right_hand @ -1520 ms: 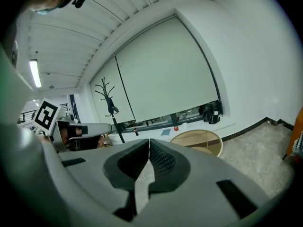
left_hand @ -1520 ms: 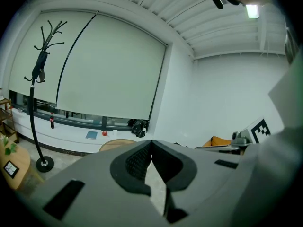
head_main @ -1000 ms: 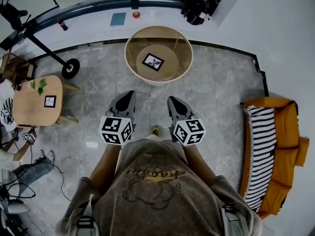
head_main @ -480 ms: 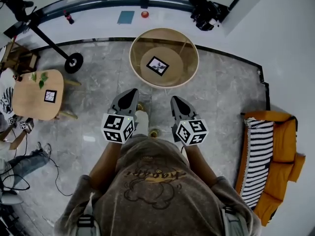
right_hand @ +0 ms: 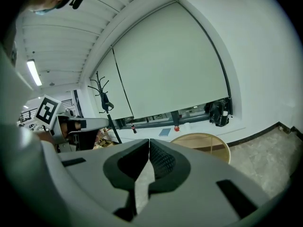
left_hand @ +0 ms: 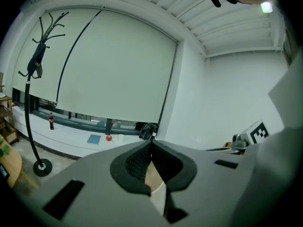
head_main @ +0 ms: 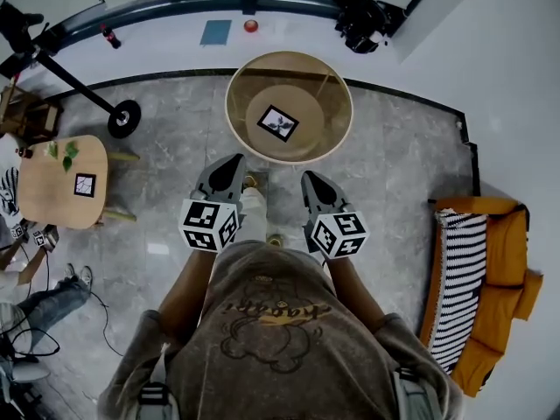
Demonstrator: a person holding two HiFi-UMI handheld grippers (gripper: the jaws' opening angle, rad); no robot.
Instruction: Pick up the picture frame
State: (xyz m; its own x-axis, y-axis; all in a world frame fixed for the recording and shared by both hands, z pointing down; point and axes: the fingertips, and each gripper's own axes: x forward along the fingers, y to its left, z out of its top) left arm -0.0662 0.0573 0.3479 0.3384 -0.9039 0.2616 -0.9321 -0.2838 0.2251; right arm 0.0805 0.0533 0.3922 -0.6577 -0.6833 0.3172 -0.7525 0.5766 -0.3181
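Observation:
The picture frame [head_main: 277,122], black-edged with a white mat and a dark plant print, lies flat on the inner wooden shelf of a round wooden table [head_main: 234,125]. My left gripper [head_main: 234,159] and right gripper [head_main: 307,178] are held side by side in front of the person's chest. Both point at the table and stop short of its near rim. Each is shut with nothing between its jaws, as the left gripper view [left_hand: 151,143] and the right gripper view [right_hand: 149,143] show. The right gripper view catches the table's rim [right_hand: 201,138]. The frame is hidden in both gripper views.
A small wooden side table [head_main: 48,204] with a leafy sprig and a second small frame [head_main: 85,185] stands at the left, beside a seated person's legs [head_main: 48,297]. An orange sofa with a striped throw [head_main: 468,278] is at the right. A coat stand's wheeled base [head_main: 123,118] lies at the far left.
The person has stepped toward the round table, so both grippers now lie closer to its near rim. Both have stayed shut and empty.

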